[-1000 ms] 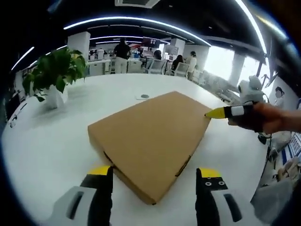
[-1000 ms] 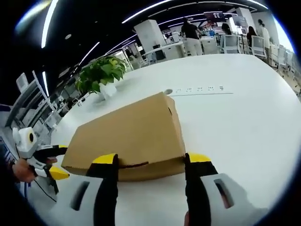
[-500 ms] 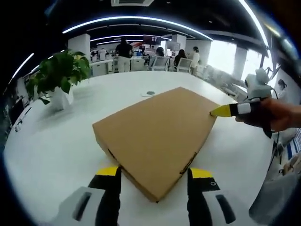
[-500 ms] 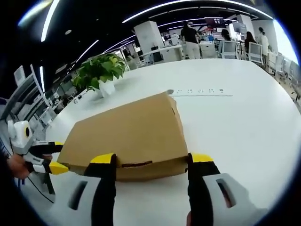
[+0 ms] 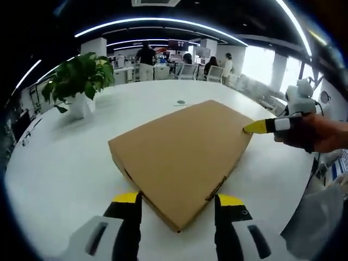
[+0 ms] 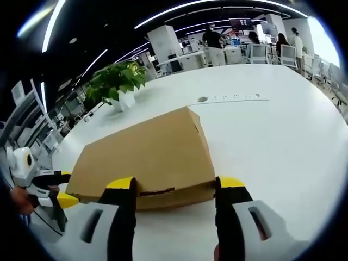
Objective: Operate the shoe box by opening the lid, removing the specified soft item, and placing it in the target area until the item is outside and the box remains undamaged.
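A flat brown cardboard shoe box (image 5: 182, 155) lies with its lid down on the white table (image 5: 60, 157). My left gripper (image 5: 176, 201) is open, its yellow-tipped jaws straddling the box's near corner. In the right gripper view the same box (image 6: 147, 157) lies just ahead of my right gripper (image 6: 174, 187), which is open with its jaws either side of the box's short front face. The right gripper's yellow tip (image 5: 255, 127), held by a hand, touches the box's right corner in the left gripper view. The left gripper (image 6: 51, 193) shows at the left of the right gripper view.
A potted green plant (image 5: 76, 81) in a white pot stands at the back left of the table. A small round cap (image 5: 181, 102) and a row of sockets (image 6: 234, 98) are set in the tabletop beyond the box. People and office chairs (image 5: 179, 68) are far behind.
Both views have shifted slightly with the hands. The left gripper's jaws have narrowed a little around the box's corner since a second ago. The box has not moved.
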### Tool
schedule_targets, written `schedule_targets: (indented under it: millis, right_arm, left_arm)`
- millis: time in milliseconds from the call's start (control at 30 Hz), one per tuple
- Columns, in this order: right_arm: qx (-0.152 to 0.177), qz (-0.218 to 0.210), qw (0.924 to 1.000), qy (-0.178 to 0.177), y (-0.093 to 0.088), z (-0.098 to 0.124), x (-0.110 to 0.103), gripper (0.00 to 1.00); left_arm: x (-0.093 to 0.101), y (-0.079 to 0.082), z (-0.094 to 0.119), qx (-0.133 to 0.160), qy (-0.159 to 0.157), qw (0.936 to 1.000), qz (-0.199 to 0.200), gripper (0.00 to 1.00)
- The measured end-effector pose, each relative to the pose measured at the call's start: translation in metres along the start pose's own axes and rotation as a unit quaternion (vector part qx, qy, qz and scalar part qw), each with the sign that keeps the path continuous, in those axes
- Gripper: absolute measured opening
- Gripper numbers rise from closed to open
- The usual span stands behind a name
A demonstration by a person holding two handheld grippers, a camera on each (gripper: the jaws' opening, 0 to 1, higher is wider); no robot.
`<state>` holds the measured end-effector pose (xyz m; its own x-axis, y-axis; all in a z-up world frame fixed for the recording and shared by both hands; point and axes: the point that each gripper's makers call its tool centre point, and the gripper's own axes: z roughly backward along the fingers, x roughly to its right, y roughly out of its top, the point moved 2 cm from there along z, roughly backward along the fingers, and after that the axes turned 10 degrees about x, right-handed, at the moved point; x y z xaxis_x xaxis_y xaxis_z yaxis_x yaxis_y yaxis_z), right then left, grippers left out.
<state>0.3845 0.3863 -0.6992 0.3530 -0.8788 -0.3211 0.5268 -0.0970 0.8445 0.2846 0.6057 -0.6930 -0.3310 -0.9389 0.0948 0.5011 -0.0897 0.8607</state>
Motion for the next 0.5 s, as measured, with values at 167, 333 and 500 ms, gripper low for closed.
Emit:
schedule_targets:
  millis: [167, 333, 500]
  right_arm:
    - [0.002, 0.0, 1.0, 0.001, -0.011, 0.006, -0.017, 0.54]
    - [0.011, -0.015, 0.9998, 0.0, -0.019, 0.015, -0.028, 0.49]
    - [0.011, -0.018, 0.9998, -0.003, -0.02, 0.014, -0.033, 0.49]
  left_arm:
    - [-0.006, -0.008, 0.017, 0.001, -0.002, 1.0, 0.004, 0.53]
    - [-0.013, -0.017, 0.033, 0.001, -0.003, 1.0, 0.004, 0.53]
    - [-0.014, -0.017, 0.035, 0.002, -0.003, 1.0, 0.007, 0.53]
